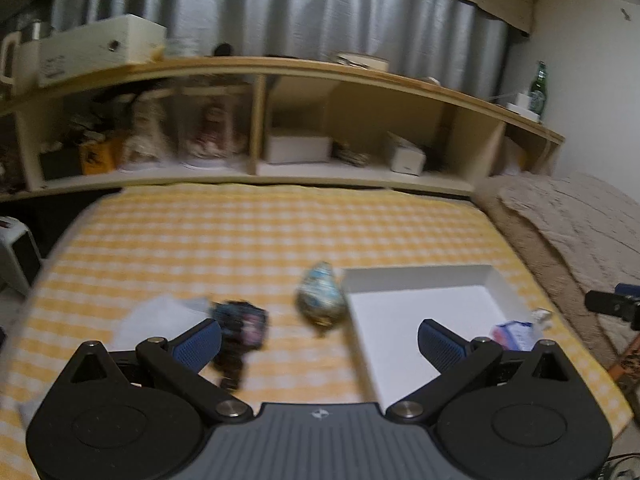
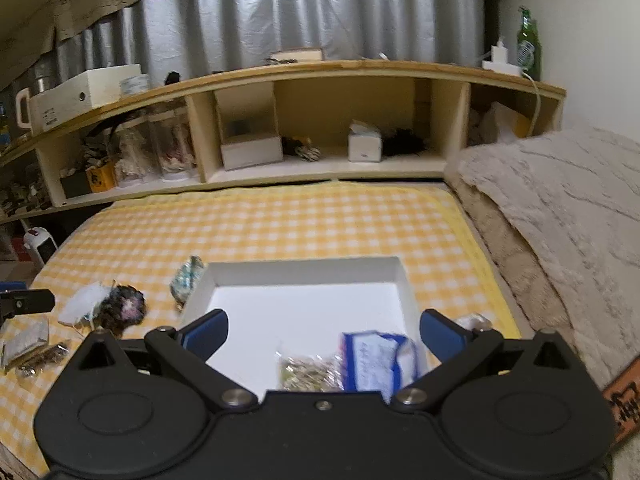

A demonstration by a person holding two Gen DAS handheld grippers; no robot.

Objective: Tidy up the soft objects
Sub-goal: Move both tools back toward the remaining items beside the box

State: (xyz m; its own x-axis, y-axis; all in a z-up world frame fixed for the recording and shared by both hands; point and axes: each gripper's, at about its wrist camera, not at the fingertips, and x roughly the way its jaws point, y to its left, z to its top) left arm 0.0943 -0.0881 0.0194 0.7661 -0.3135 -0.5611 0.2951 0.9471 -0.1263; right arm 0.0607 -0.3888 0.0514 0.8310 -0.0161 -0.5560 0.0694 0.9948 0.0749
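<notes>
My left gripper [image 1: 320, 340] hangs with jaws wide apart over the yellow checked cloth [image 1: 200, 240], nothing between them; my right gripper [image 2: 322, 334] gapes equally empty above the white tray [image 2: 304, 308], where a blue-and-white packet [image 2: 374, 364] and a clear crinkly bag [image 2: 310, 372] lie; a dark fuzzy bundle [image 2: 124, 308] and white mask [image 2: 82, 302] rest on the cloth, left of the tray.

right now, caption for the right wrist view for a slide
Open right gripper hovers over a white tray holding a blue-and-white packet and a clear packet on a yellow checked cloth.
</notes>
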